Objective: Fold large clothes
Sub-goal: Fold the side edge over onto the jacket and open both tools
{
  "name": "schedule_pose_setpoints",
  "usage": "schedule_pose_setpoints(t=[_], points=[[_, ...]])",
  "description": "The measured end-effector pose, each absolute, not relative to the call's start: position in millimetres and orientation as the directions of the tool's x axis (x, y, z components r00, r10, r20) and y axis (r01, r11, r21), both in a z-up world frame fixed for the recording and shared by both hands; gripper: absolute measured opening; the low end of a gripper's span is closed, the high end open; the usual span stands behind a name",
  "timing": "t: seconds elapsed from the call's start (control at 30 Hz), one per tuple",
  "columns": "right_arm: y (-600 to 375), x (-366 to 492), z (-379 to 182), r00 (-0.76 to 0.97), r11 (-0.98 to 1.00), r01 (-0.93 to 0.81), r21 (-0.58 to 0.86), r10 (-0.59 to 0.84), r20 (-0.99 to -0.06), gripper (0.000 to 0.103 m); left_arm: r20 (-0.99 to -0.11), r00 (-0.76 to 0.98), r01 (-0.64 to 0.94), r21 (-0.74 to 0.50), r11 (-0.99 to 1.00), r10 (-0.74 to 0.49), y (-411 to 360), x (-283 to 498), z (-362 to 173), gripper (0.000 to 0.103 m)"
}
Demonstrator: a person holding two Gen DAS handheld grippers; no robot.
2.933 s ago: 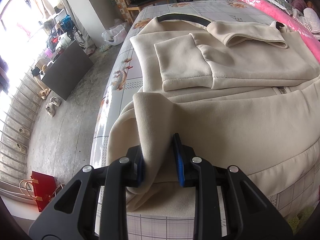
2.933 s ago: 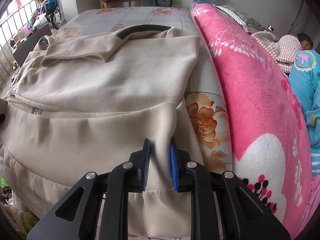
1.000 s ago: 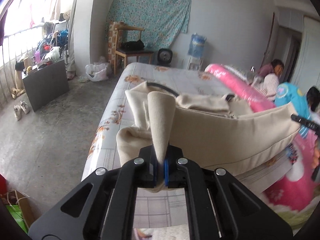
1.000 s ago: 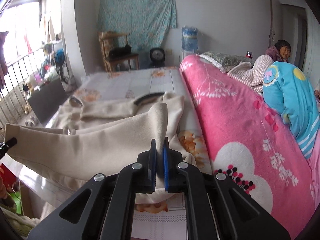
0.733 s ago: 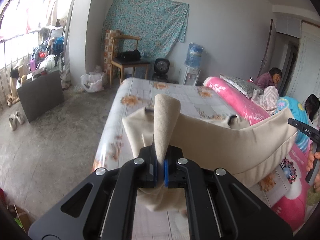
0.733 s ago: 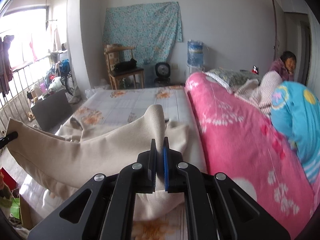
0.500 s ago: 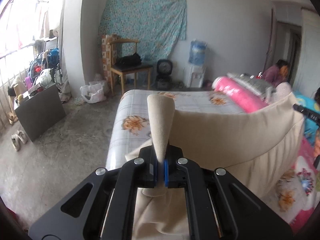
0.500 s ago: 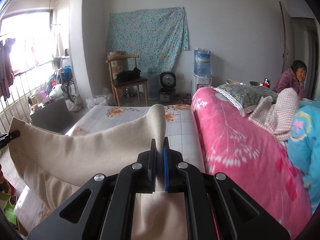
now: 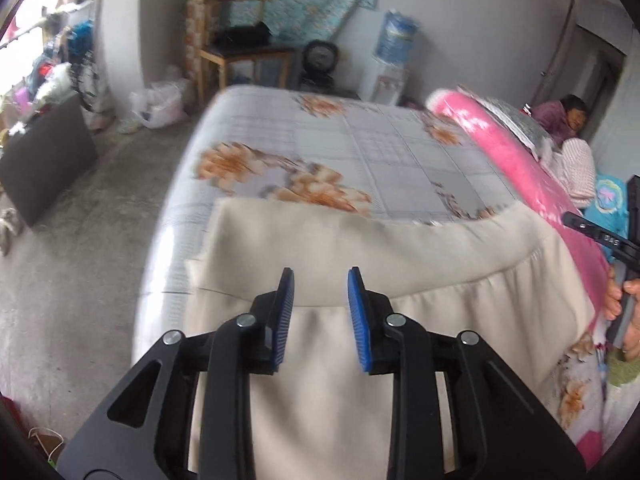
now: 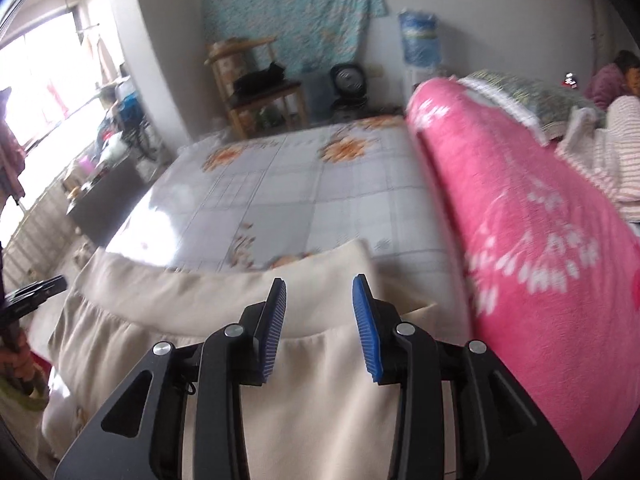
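The beige sweatshirt [image 9: 400, 280] lies folded over on the near end of the bed, its ribbed hem band across the top of the fold. It also shows in the right wrist view [image 10: 208, 304]. My left gripper [image 9: 320, 284] is open and empty, hovering just above the garment's left part. My right gripper [image 10: 320, 292] is open and empty above the garment's right part. Each gripper's body shows at the edge of the other's view.
The bed [image 9: 360, 148] with a floral checked sheet stretches ahead. A pink blanket [image 10: 520, 220] lies along its right side, with a person [image 9: 568, 112] beyond. A wooden chair [image 9: 240, 52], fan and water dispenser stand by the far wall. Bare floor [image 9: 80, 240] lies left.
Both grippers carried the lifted hem forward over the garment, lowered it onto the bed and opened, letting the cloth go.
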State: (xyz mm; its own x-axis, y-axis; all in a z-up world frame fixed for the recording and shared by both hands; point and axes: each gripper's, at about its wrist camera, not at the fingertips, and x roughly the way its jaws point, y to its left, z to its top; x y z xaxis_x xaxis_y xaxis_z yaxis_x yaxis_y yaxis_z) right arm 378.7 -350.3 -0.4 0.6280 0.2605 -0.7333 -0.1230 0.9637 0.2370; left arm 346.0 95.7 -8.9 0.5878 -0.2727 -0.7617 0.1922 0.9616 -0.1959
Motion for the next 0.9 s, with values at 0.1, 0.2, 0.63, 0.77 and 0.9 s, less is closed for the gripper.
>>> schedule_pose_setpoints(t=[0.1,0.2,0.63,0.77,0.9], points=[[-353.2,387.3,-33.7,0.546,0.979,-0.061,0.195,0.196,-0.814,0.034,-0.832,0.516,0.15,-0.145,0.978,-0.203,78.3,360.2,-43.7,0.029],[-374.9,377.8,-47.0,0.518,0.974,0.01,0.228,0.19,-0.834,0.022,-0.825,0.527,0.123,-0.166,0.978,-0.206,83.6,351.4,-50.3,0.029],[-344.9,321.2,-9.3,0.576,0.997,-0.05,0.061,0.079,-0.814,0.016,-0.774,0.557,0.239,-0.2,0.95,-0.303,60.8,307.3,-9.5,0.031],[-378.4,277.3,-3.6,0.597,0.993,0.033,0.116,0.073,-0.799,0.018,-0.766,0.549,0.252,-0.23,0.94,-0.334,65.0,275.9,-12.1,0.031],[-411.5,252.3,-2.1,0.585,0.974,0.093,0.206,0.114,-0.803,0.04,-0.757,0.579,0.259,-0.183,0.948,-0.304,70.1,237.9,-13.1,0.033]])
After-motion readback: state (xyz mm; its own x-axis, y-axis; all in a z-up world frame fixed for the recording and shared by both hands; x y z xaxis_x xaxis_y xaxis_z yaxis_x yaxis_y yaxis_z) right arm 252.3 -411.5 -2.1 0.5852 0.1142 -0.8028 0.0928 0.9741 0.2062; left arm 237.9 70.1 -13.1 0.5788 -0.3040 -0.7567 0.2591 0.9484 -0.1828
